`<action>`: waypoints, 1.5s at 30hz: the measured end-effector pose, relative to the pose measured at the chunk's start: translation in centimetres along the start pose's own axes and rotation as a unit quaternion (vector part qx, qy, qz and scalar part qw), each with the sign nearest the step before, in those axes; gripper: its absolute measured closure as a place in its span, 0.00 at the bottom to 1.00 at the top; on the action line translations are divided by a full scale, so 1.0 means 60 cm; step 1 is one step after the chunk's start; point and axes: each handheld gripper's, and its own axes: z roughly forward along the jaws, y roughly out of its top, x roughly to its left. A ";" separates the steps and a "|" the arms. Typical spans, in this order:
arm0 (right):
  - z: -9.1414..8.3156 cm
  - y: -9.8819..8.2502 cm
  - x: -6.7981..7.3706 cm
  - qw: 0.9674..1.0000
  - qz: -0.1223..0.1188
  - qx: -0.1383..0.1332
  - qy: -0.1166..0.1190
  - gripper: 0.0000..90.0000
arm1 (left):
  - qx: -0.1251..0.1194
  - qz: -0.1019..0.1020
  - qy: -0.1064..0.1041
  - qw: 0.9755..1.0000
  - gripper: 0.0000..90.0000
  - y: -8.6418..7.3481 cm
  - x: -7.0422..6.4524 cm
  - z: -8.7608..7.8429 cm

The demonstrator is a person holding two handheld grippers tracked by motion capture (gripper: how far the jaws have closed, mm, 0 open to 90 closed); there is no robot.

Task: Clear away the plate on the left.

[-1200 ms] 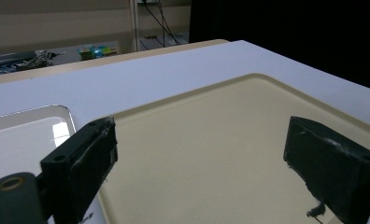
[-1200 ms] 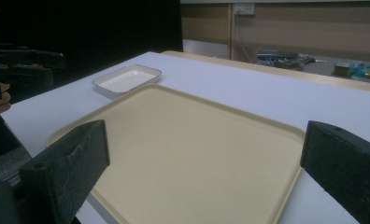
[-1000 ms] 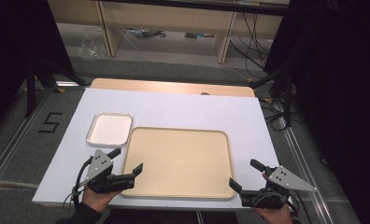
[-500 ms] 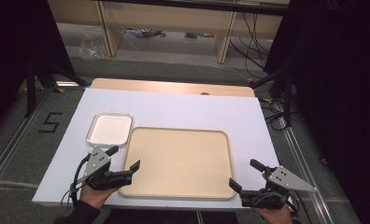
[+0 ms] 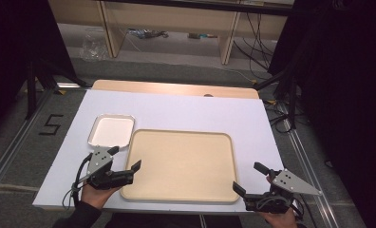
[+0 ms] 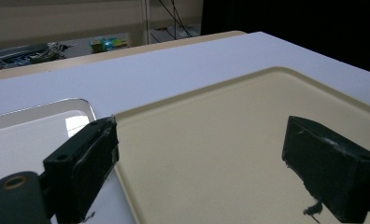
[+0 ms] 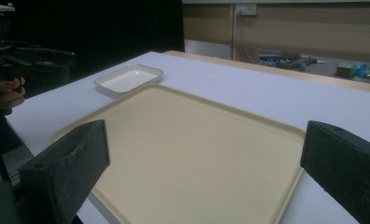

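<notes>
The large beige plastic tray [image 5: 180, 164] is lying flat at the near middle of the white table [image 5: 186, 107], its front rim close to the table's near edge. The small white rectangular dish [image 5: 111, 130] is sitting just beside the tray's far-left corner, empty.

The left gripper [image 5: 124, 161] has been edging in over the last second: its jaws are spread wide, now straddling the tray's left rim near the front-left corner, one jaw over the tray floor, the other toward the dish. The left gripper view confirms it, with the rim running between the two black jaws, nothing clamped yet.

The right gripper [image 5: 252, 178] is holding its place at the tray's front-right corner, jaws apart as before, tray rim lying between them in the right gripper view.

Reads as lining up a two-handed lift of the tray; both grips not yet closed, tray not moved.
</notes>
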 end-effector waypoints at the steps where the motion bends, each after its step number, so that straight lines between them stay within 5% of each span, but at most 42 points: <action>1: 0.000 0.000 0.001 1.000 0.001 0.001 0.000 0.02 | -0.003 -0.003 0.009 1.000 0.13 0.000 0.002 0.001; 8: 0.000 0.000 0.001 1.000 0.000 -0.001 0.001 0.02 | -0.007 -0.026 0.027 0.999 0.14 0.002 0.029 0.007; 17: -0.001 0.001 0.002 1.000 -0.002 0.002 0.003 0.02 | 0.027 -0.040 0.059 0.997 0.15 -0.004 0.074 0.032; 25: -0.001 0.000 0.002 1.000 -0.003 0.003 0.002 0.02 | 0.054 -0.042 0.091 0.994 0.15 -0.012 0.109 0.057; 29: -0.001 0.000 0.001 1.000 -0.002 0.000 0.003 0.02 | 0.063 -0.069 0.086 0.992 0.15 -0.010 0.126 0.062; 34: -0.001 0.001 0.001 1.000 -0.002 0.000 0.004 0.02 | 0.083 -0.057 0.108 0.989 0.16 -0.011 0.146 0.068; 37: -0.001 0.001 0.002 1.000 -0.002 0.000 0.003 0.02 | 0.093 -0.065 0.124 0.986 0.16 -0.014 0.165 0.075; 45: -0.001 0.001 0.001 1.000 -0.003 0.001 0.004 0.02 | 0.107 -0.075 0.139 0.982 0.16 -0.015 0.195 0.087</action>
